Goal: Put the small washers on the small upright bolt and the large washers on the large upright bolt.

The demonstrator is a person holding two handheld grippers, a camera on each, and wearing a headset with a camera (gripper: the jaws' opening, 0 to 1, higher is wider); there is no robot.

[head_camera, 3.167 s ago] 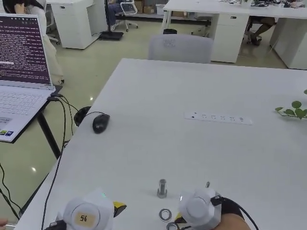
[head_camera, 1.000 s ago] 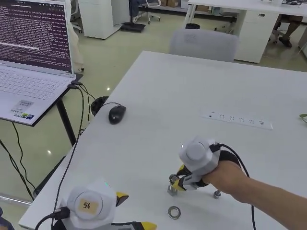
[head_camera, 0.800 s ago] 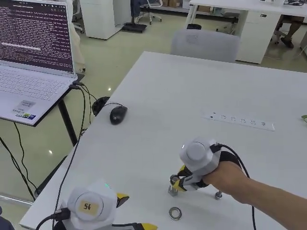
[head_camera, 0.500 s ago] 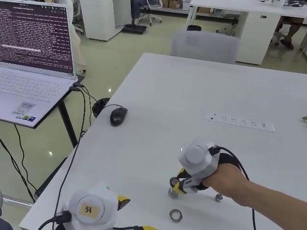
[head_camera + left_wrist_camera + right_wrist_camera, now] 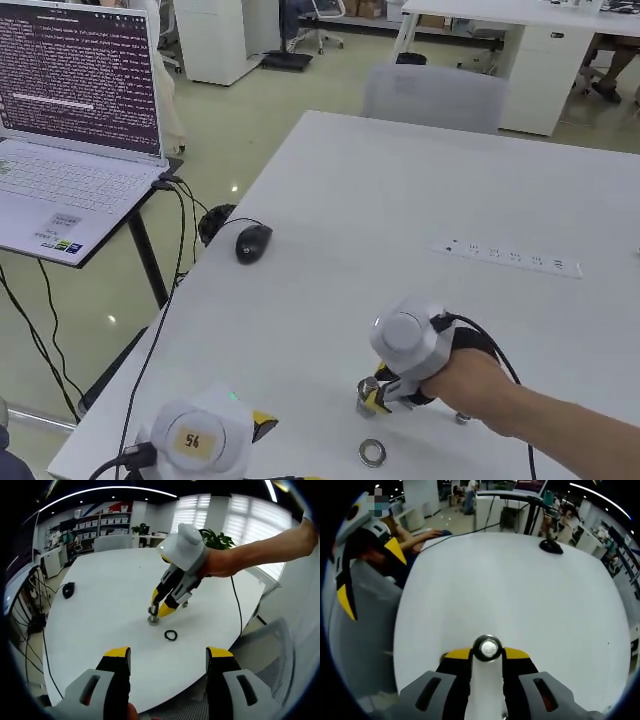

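The large upright bolt stands near the table's front edge, and it shows in the left gripper view too. My right gripper points down at its top, shut on a large washer that sits right over the bolt. A second large washer lies flat on the table just in front. The small upright bolt stands to the right, partly behind the hand. My left gripper hovers open and holds nothing, low at the front left.
A black mouse with its cable lies at the table's left side. A white power strip lies farther back on the right. A laptop stands on a side stand to the left, and a grey chair is at the far edge.
My right gripper has carried the washer slightly down and onto the top of the large bolt. The left gripper has stayed low at the front left. The head camera shifted a little.
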